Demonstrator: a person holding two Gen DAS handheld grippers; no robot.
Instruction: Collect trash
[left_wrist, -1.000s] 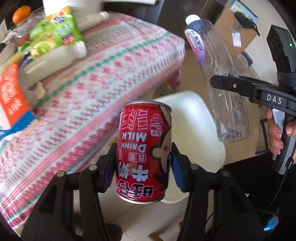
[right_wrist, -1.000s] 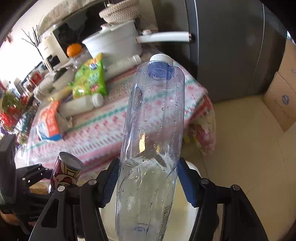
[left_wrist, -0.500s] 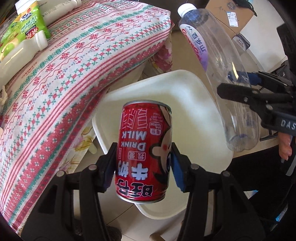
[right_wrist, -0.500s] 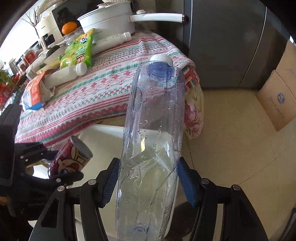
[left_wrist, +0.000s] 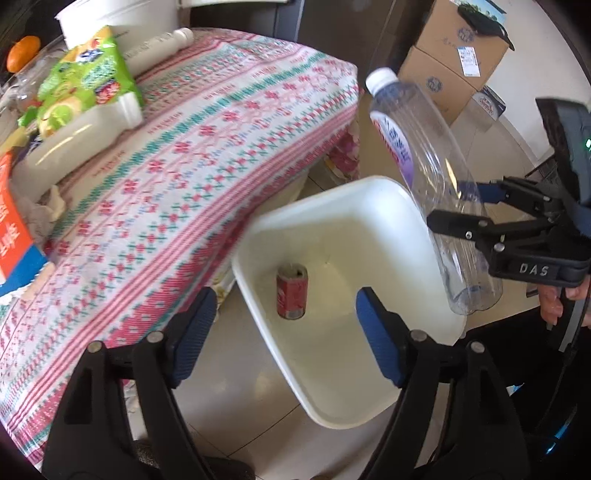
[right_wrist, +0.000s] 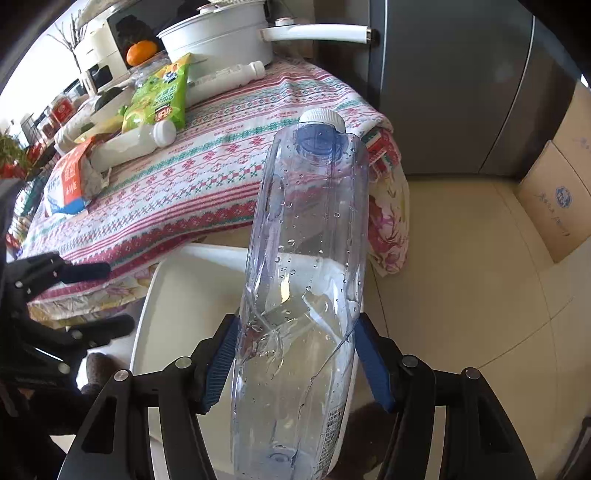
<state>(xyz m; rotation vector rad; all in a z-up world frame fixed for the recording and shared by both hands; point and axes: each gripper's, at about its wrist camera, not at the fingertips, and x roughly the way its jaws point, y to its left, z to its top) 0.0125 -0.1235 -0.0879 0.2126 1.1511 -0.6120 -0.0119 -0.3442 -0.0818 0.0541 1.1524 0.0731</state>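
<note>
Trash here means a red can (left_wrist: 291, 291) and a clear plastic bottle (left_wrist: 436, 192), both bound for the white bin (left_wrist: 369, 406) on the floor beside the table.

From the left wrist, the left gripper (left_wrist: 284, 332) hangs above the bin with its blue pads spread wide and nothing between them; its jaws have just been opening, which fits a release, since the can now sits inside the bin directly below the gap, looking blurred and perhaps not yet settled. At 3 o'clock the right gripper (left_wrist: 469, 210) grips the bottle low on its body, cap tilted toward 11 o'clock, base over the bin's far rim. At 10 o'clock, on the patterned tablecloth (left_wrist: 221, 147), lie a green snack bag (left_wrist: 88, 81) and a white bottle (left_wrist: 81, 136), probably next to be collected.

From the right wrist, the right gripper (right_wrist: 295, 369) is clamped on the bottle (right_wrist: 306, 277), the pads denting its thin wall, so it is carried firmly. The bin (right_wrist: 177, 295) lies behind it toward 9 o'clock, placed for a drop. The left gripper (right_wrist: 88, 299) shows at 9 o'clock, fingers parted.
</note>
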